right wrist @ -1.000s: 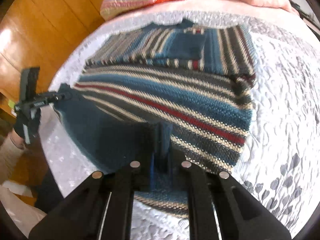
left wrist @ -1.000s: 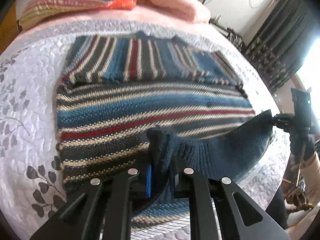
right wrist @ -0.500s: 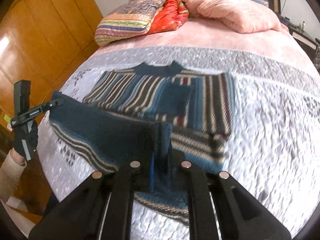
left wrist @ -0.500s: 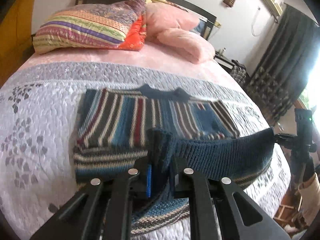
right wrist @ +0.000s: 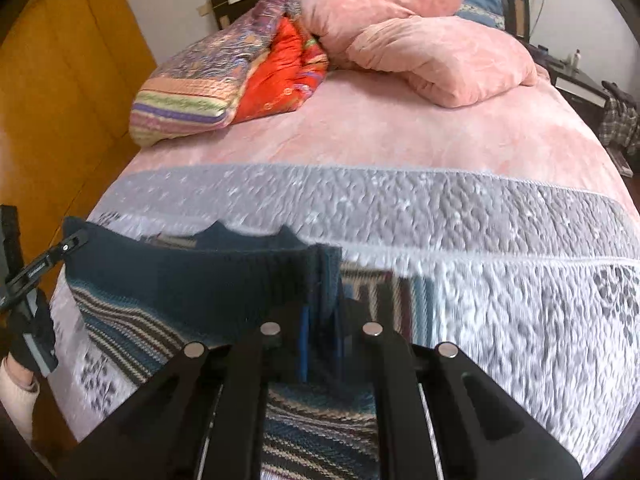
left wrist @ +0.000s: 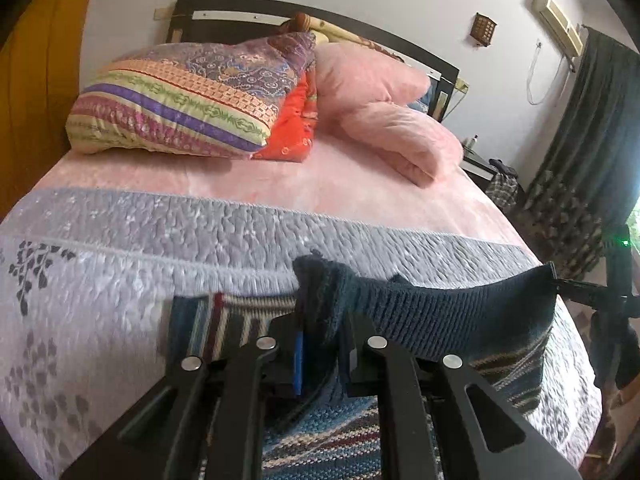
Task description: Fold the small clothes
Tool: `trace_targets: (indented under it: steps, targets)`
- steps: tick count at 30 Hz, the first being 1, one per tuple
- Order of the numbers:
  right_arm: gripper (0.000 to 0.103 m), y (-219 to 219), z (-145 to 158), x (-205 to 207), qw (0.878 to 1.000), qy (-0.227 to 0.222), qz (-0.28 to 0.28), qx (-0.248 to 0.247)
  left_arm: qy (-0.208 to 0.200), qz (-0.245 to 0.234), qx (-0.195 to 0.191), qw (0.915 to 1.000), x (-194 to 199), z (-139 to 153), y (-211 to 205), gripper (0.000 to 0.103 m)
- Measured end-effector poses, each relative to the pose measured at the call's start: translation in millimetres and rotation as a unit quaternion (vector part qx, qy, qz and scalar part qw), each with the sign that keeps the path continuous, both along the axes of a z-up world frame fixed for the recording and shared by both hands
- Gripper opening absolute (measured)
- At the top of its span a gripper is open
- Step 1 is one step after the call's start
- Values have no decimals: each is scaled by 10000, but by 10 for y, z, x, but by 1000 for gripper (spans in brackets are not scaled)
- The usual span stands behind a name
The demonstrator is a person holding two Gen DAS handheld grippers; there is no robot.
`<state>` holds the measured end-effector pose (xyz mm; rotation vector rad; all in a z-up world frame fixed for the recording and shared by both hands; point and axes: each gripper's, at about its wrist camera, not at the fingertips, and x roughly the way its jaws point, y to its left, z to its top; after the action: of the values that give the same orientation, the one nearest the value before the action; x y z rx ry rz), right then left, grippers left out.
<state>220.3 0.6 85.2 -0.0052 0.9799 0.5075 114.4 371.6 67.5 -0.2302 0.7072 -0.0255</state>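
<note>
A striped knit sweater (left wrist: 440,320) in blue, cream, dark grey and red lies on the grey quilted bedspread (left wrist: 120,248). Its dark blue ribbed hem is lifted and stretched taut between both grippers. My left gripper (left wrist: 322,336) is shut on one hem corner, and the right gripper (left wrist: 560,280) shows at the far end of the hem. In the right wrist view my right gripper (right wrist: 322,300) is shut on the other corner of the sweater (right wrist: 180,280), with the left gripper (right wrist: 68,244) at the left end. The hem hides most of the sweater's lower layer.
Behind the bedspread (right wrist: 480,232) lie a pink sheet (left wrist: 320,184), a striped patterned pillow (left wrist: 192,100) and pink pillows (left wrist: 400,128). A dark headboard (left wrist: 360,28) stands at the wall. Dark curtains (left wrist: 588,152) hang at the right, a wooden wardrobe (right wrist: 60,100) at the left.
Both grippers have carried the hem up and forward toward the neckline. The cameras now tilt up to the pillows and headboard, and far less of the flat sweater shows.
</note>
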Motion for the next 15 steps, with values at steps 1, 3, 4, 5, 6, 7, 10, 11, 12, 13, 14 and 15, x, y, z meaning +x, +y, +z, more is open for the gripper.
trace_targets:
  steps: [1,3,4,5,6,7,10,11,12,13,14,15]
  targets:
    - [8,26,-44,95,10000,19,-49,-11,0,21,25,10000,69,-25,10,13]
    - [8,66,-147,228,9999,76,-122,-42,64,88,91,9999,239,-137,43,13]
    - [8,89,-223,308,9998,136,-161,-69,112,108,81,9998,293,-192,63,13]
    - [8,104,-294,354,9996,198,-197,-87,185,142,56,9997,362,-260,91,13]
    - [9,123,-387,425,9993,279,-237,-104,313,184,42,9993,454,-379,117,13]
    - [9,137,-458,466,9990,326,-265,-118,388,195,47,9990,508,-449,131,13]
    - [9,167,-664,574,9983,471,-317,-147,706,225,137,9972,670,-720,158,13]
    - [9,179,-720,598,9981,492,-322,-178,788,229,162,9965,709,-792,165,13]
    - [9,189,-769,618,9980,506,-326,-207,872,237,194,9957,756,-884,179,13]
    - [9,196,-833,645,9977,545,-337,-224,934,234,207,9951,795,-941,188,13]
    - [9,200,-893,675,9974,592,-349,-229,1003,231,224,9944,833,-998,197,13]
    - [9,205,-957,709,9970,640,-354,-248,1068,237,260,9937,875,-1062,203,14]
